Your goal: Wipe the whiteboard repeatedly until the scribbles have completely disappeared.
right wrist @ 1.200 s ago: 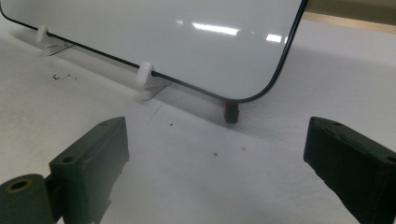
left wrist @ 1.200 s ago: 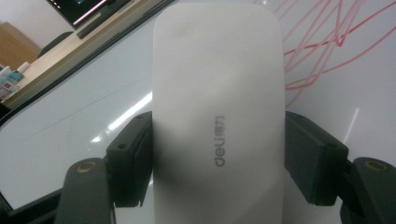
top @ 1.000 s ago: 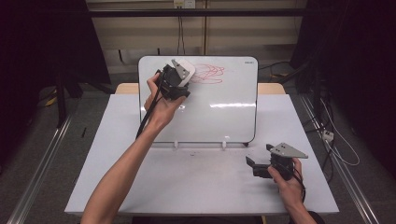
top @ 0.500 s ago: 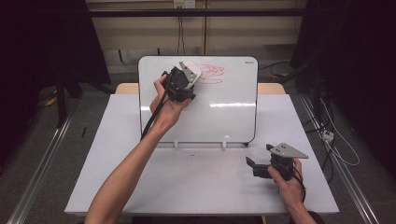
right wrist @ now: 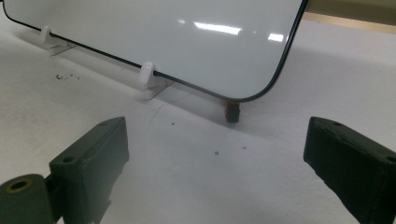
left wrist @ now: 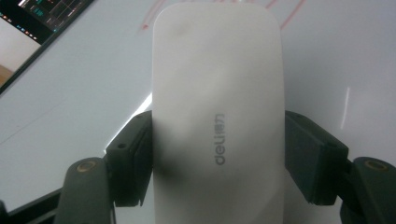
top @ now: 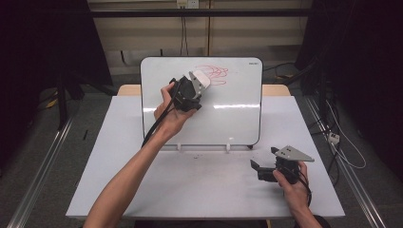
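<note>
A whiteboard (top: 237,118) stands upright on white clip feet at the back of the table, with a red scribble (top: 216,72) near its top edge. My left gripper (top: 198,81) is raised against the board just left of the scribble and shut on a white eraser (top: 200,78). In the left gripper view the eraser (left wrist: 217,116), marked "deli", is clamped between the two jaws of the left gripper (left wrist: 218,144), with the whiteboard (left wrist: 336,70) close behind. My right gripper (top: 263,160) rests on the table at the front right, open with nothing between its jaws (right wrist: 217,144).
The white table (top: 199,190) has faint marks in front of the board. In the right gripper view the whiteboard's lower corner (right wrist: 261,88) stands just ahead, on a white clip (right wrist: 147,74) and a small dark foot (right wrist: 231,112). Cables hang at the table's right side.
My left gripper has slid a little to the right and down across the board with the eraser, closer to the red scribble. The right gripper has stayed put.
</note>
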Available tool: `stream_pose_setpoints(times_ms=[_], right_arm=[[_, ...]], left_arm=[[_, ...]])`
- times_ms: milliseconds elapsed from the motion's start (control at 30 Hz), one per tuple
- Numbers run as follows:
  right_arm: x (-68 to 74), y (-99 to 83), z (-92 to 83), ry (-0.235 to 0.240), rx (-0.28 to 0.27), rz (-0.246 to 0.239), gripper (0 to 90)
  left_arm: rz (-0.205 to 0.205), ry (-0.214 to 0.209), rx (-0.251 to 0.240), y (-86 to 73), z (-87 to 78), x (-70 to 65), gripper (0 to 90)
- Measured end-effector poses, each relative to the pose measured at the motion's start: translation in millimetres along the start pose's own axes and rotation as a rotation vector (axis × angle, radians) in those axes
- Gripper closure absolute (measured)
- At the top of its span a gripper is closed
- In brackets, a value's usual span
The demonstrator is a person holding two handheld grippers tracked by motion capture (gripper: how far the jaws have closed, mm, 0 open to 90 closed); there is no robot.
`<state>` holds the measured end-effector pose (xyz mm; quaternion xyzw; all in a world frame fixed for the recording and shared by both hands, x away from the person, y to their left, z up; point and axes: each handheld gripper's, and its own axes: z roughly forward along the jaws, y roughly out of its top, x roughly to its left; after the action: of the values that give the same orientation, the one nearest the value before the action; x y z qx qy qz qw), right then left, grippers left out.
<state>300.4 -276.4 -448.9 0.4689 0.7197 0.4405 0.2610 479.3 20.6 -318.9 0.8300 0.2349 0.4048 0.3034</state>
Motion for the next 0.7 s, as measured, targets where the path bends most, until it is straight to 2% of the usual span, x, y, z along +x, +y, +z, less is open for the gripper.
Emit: stream_pose_setpoints(times_ms=[33,100,267,300,333,500,700], right_arm=[[0.1,0.1,0.0,0.001,0.002,0.003,6.4],[0.0,0.1,0.2,-0.001,0.002,0.001,6.4],[0.0,0.0,0.2,-0.002,0.002,0.001,6.4],[-0.1,0.1,0.0,-0.002,0.000,0.001,6.4],[-0.1,0.1,0.0,-0.002,0.000,0.001,6.4],[-0.4,0.1,-0.2,0.000,0.001,-0.001,6.4],[-0.5,0.2,-0.2,-0.001,0.002,0.001,6.4]], left_arm=[[0.017,-0.003,0.003,-1.9,-1.0,-3.3,31.1],[0.027,-0.002,0.006,-4.8,-1.9,-5.6,31.1],[0.018,0.021,-0.008,-6.2,-1.3,-9.1,31.1],[0.012,0.019,-0.003,-5.8,-1.8,-8.1,31.1],[-0.012,0.015,-0.007,-6.0,-1.6,-7.1,31.1],[-0.039,0.001,0.001,-5.4,-1.6,-0.6,31.1],[-0.050,0.006,0.003,-1.1,-1.4,12.4,31.1]])
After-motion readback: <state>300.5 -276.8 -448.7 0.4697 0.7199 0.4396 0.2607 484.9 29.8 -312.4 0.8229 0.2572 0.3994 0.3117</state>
